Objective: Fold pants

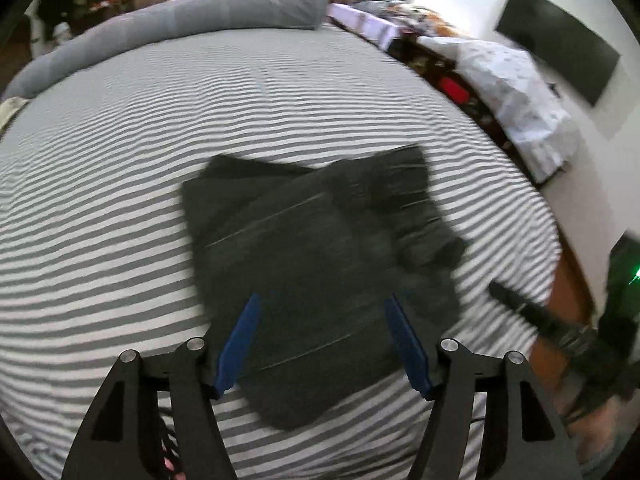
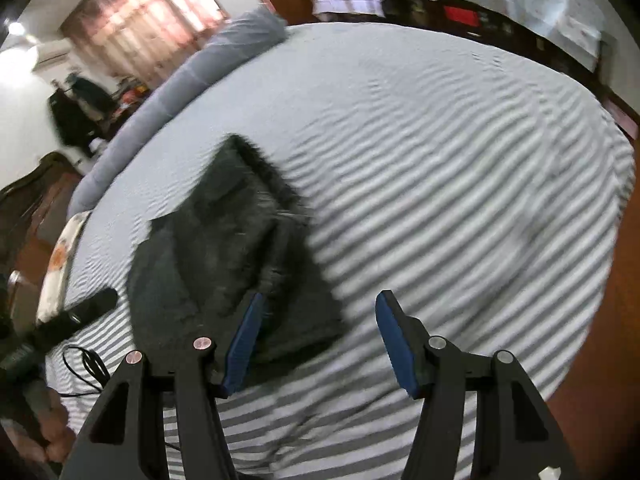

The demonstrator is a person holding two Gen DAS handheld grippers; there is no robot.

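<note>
Pants (image 1: 316, 264) lie folded into a dark grey, roughly rectangular bundle on the striped bed (image 1: 120, 184), filling the centre of the left wrist view and sitting left of centre in the right wrist view (image 2: 224, 264). No brand, label or writing can be read anywhere; both pictures are smeared by motion blur.

The left gripper (image 1: 323, 340) rises from the bottom edge of its frame, its blue-padded fingers (image 1: 240, 344) spread wide apart with nothing between them but the near part of the bundle seen beyond. Whether the pads touch the cloth cannot be told — they appear to sit above it. In the right wrist view the same tool shows as a dark bar at the lower left (image 2: 76, 314), with a hand (image 2: 52, 436) gripping it near the bottom left corner.

The right gripper (image 2: 320, 334) also comes up from the bottom edge, jaws open wide. Its left blue finger (image 2: 244, 344) overlaps the bundle's near right corner in the picture, while the other finger stands over bare striped sheet — so the pants lie mostly to the left of these jaws, not between them. In the left wrist view this tool appears at the lower right (image 1: 532, 312).

A long grey bolster (image 1: 172, 28) lies along the far edge of the bed, in the upper left. A dark flat panel (image 1: 560, 44) hangs on the white wall at upper right.
</note>
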